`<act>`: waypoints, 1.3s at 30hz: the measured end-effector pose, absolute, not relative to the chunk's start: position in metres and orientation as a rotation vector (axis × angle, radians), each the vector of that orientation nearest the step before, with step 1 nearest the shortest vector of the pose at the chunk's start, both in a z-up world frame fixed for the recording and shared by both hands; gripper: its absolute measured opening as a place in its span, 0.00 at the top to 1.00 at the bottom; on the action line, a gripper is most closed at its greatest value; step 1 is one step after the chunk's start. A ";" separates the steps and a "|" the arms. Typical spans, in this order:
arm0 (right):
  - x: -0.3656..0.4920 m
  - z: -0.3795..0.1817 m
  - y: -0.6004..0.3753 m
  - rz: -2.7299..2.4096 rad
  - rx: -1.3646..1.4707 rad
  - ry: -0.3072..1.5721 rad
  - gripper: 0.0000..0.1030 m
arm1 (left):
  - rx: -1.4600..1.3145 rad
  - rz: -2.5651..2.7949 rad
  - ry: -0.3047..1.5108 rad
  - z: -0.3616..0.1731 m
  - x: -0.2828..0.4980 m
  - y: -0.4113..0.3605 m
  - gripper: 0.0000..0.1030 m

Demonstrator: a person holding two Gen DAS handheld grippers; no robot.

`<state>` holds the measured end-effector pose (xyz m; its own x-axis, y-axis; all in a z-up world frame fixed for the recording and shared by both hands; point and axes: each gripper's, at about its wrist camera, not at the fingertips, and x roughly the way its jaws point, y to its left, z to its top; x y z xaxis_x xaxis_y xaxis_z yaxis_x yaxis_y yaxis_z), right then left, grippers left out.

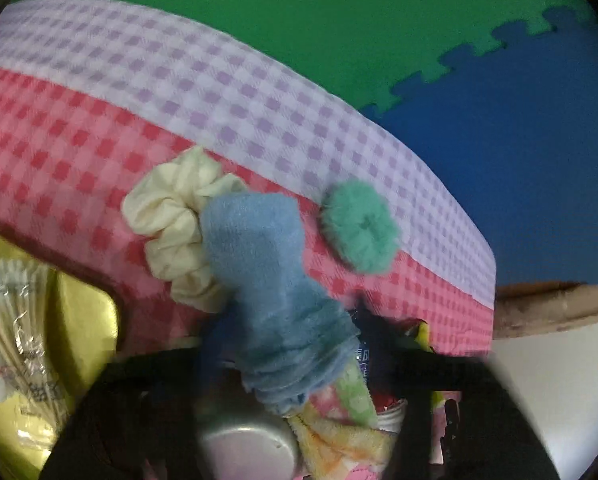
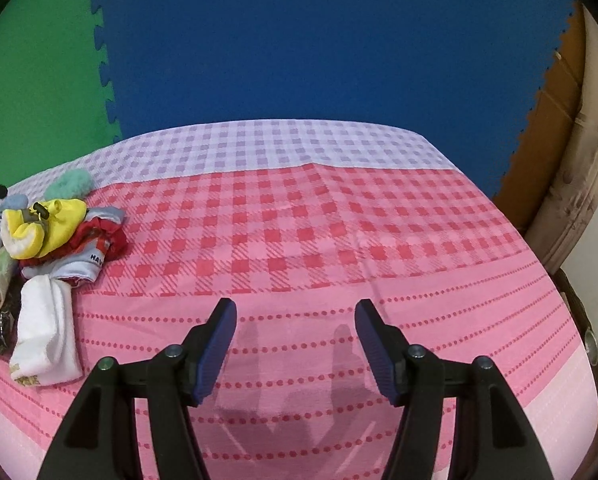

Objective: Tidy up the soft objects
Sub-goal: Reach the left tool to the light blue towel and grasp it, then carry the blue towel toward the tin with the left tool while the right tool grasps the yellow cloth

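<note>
Right wrist view: checked tablecloth [image 2: 299,216] in pink, red and lilac spread across the table, blue foam mat [image 2: 299,40] and green foam mat [image 2: 31,72] behind it. Right gripper [image 2: 295,344] poised above the dotted pink band, jaws spread wide, nothing between them. Heaped at the cloth's left edge: folded white towel [image 2: 45,336], red and grey garment [image 2: 95,248] beside it, yellow cloth item [image 2: 55,220] on top, fuzzy teal scrunchie [image 2: 69,184] just beyond. Left wrist view: same gingham cloth [image 1: 99,128] filling the frame, tilted. Left gripper [image 1: 283,344] mostly hidden low in the blurred frame behind a light blue fleecy sock [image 1: 271,280]; sock apparently pinched there, though jaw closure cannot be told. Cream scrunchie [image 1: 175,224] lying on the red checks, touching the sock's left side; teal scrunchie [image 1: 359,228] just right of the sock, on the red-lilac seam.
</note>
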<state>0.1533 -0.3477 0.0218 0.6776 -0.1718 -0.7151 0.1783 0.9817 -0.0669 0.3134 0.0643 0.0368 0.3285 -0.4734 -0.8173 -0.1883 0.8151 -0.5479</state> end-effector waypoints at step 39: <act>0.184 0.081 -0.288 0.424 0.363 1.007 0.39 | -0.694 -0.247 0.917 0.145 0.104 0.101 0.91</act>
